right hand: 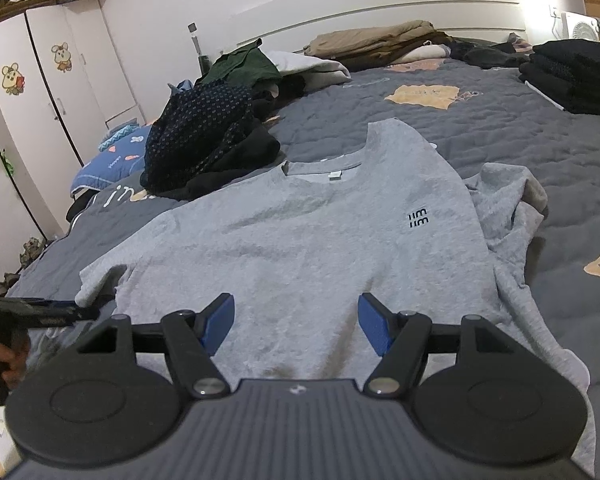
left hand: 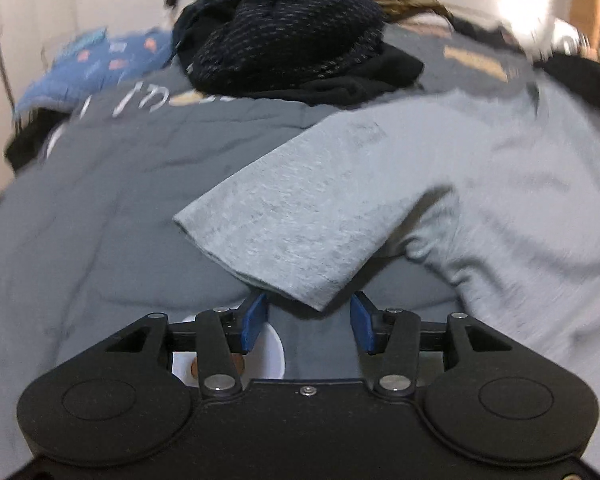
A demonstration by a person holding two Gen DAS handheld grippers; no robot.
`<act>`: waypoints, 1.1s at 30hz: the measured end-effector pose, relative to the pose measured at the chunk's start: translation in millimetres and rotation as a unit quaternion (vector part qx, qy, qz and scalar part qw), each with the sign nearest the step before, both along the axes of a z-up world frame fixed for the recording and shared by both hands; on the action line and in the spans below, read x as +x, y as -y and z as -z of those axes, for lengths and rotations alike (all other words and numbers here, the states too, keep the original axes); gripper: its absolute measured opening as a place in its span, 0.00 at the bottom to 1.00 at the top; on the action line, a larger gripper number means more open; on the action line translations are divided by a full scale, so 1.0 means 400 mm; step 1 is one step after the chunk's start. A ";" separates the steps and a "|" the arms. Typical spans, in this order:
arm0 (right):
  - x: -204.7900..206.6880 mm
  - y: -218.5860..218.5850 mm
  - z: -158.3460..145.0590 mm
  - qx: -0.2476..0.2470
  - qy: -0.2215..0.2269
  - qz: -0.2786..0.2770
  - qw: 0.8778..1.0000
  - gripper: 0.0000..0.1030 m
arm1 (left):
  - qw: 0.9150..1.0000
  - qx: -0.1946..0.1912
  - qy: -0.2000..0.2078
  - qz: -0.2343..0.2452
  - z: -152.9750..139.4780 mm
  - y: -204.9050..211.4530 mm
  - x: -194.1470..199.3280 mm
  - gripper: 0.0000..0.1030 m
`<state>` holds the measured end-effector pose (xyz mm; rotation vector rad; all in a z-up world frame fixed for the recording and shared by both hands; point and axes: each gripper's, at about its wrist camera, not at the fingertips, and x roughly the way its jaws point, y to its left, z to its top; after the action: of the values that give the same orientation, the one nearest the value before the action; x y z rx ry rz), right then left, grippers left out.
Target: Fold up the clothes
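Plainly the limp grey T-shirt (right hand: 300, 232) is best pinched at its sleeve hem (left hand: 260, 276), which lies, as far as the blur shows, loose between the parted left gripper (left hand: 308, 320), while the right gripper (right hand: 296, 320) hangs apart and empty.

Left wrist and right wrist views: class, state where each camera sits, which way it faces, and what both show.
Left wrist: on the left gripper, facing a sleeve of the grey T-shirt on the bed quilt; its blue fingers stand apart.
Right wrist: on the right gripper, looking up the shirt toward the headboard; a hand shows at left.
Shared: T-shirt, dark clothes pile, quilt.
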<state>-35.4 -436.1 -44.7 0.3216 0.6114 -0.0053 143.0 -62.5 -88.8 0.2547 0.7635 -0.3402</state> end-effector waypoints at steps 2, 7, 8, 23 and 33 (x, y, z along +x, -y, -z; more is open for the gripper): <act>0.000 0.003 0.001 0.001 0.000 0.002 1.000 0.65 | 1.000 0.011 0.020 0.000 0.005 0.009 0.001 0.45; 0.001 0.002 0.003 0.002 -0.002 -0.001 1.000 0.65 | 0.997 -0.067 0.005 -0.027 0.000 -0.024 0.037 0.22; 0.001 0.002 0.003 0.002 -0.002 -0.003 1.000 0.65 | 0.996 -0.088 -0.010 -0.033 -0.002 -0.036 0.044 0.19; -0.001 -0.013 0.006 0.004 -0.006 -0.023 1.000 0.65 | 0.945 -0.304 -0.105 -0.062 -0.159 -0.206 0.007 0.14; 0.006 -0.029 0.007 -0.002 -0.012 -0.035 0.999 0.65 | 0.918 -0.364 -0.127 -0.096 -0.133 -0.314 0.026 0.57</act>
<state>-33.0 -424.4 -47.4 0.2969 0.6461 0.0569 153.6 63.1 -35.7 -0.5761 0.8568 -0.4523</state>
